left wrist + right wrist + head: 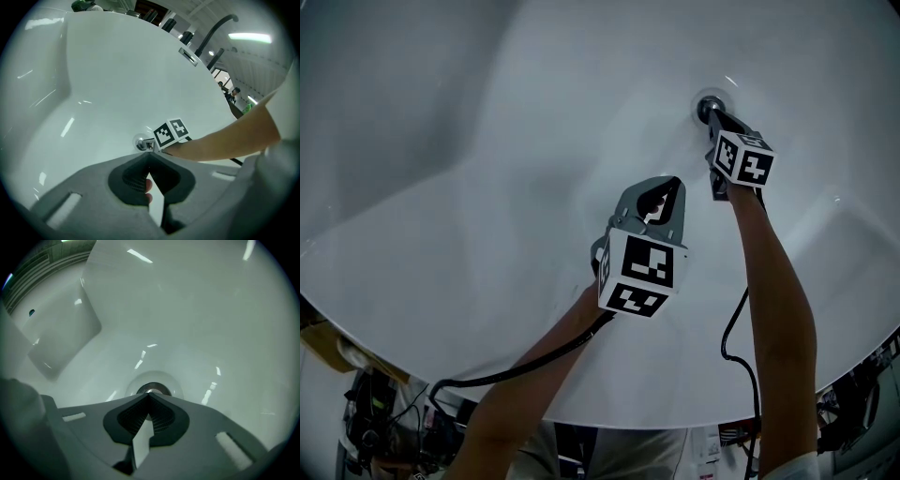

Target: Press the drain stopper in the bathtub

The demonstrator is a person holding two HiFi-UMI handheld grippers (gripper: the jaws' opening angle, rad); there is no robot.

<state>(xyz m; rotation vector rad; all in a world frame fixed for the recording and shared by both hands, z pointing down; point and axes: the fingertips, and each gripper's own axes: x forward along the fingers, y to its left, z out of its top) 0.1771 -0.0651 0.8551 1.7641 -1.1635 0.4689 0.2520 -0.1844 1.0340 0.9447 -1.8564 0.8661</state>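
- A white bathtub (487, 187) fills the head view, its glossy floor curving up into smooth walls on every side.
- The drain stopper (706, 102) sits in a shallow round dip in the tub floor, toward the upper right of the head view.
- The right gripper (715, 114) reaches down to the drain, its jaws pressed together with nothing between them.
- In the right gripper view the closed tips (149, 395) lie right at the near edge of the metal drain stopper (150, 389). They look to be touching it, though contact is hard to confirm from this angle.
- The right marker cube (742, 157) stands just behind the drain, with the bare forearm (773, 309) running back from it and a black cable (733, 339) hanging beside the arm.
- The left gripper (677, 181) hangs above the tub floor, near the right one but apart from it, and its jaws are also closed to a point and empty.
- In the left gripper view a fingertip (148, 186) shows through the gap behind the tips.
- That view also shows the drain stopper (140, 143) beyond the left gripper (149, 155), with the right gripper's cube just beside it.
- On the far rim stand a dark curved faucet spout (216, 27) and a rectangular overflow plate (190, 55).
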